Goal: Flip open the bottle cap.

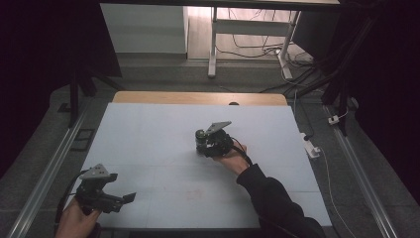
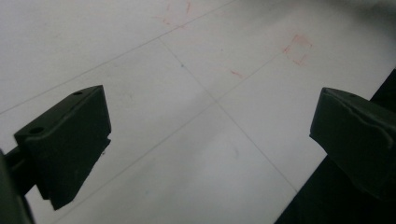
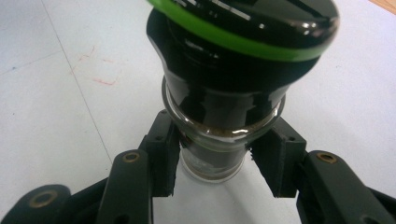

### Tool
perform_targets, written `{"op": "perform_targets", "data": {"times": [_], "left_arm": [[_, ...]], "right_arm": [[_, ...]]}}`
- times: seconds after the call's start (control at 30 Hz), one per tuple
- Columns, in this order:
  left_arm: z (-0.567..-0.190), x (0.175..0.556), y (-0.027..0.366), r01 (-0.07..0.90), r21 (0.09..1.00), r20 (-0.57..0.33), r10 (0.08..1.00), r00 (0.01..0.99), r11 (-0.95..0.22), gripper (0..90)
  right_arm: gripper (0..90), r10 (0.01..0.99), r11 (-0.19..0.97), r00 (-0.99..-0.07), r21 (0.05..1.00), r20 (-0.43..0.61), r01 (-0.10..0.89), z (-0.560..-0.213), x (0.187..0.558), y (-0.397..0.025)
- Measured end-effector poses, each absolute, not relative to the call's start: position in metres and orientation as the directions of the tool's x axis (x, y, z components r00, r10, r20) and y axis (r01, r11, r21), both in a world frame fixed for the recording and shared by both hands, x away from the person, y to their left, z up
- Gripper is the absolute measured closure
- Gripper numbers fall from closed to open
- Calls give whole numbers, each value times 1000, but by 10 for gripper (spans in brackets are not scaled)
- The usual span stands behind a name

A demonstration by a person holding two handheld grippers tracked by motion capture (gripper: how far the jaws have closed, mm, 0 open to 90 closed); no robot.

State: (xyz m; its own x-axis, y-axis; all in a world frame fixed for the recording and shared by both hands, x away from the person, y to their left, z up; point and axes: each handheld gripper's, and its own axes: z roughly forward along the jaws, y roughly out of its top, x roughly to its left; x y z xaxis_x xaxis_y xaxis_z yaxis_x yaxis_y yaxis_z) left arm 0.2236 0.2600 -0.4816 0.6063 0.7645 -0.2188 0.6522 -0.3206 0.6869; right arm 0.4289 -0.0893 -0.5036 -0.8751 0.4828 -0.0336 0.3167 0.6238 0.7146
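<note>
A small glass bottle (image 3: 223,116) with dark contents and a black cap ringed in green (image 3: 243,44) stands upright on the white table (image 1: 148,129). My right gripper (image 3: 212,163) is shut on the bottle's lower body, one pad on each side. In the high view this bottle (image 1: 200,138) and right gripper (image 1: 207,145) are near the table's middle, slightly right. My left gripper (image 1: 130,198) hovers at the near left corner, open. Its jaws stand wide apart with nothing between them (image 2: 210,140).
Faint red pen marks (image 2: 299,49) and thin pencil lines cross the table top. A wooden strip (image 1: 198,97) runs along the far edge. Beyond it stand desk legs and floor cables (image 1: 257,49). Metal rails (image 1: 44,178) flank the table.
</note>
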Motion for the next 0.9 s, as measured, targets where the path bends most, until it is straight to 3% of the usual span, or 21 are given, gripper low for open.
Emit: {"op": "perform_targets", "data": {"times": [0.9], "left_arm": [[-473, 307, 196, 519, 758, -167, 652, 739, -394, 0]], "right_arm": [[526, 481, 618, -876, 719, -27, 318, -504, 429, -90]]}}
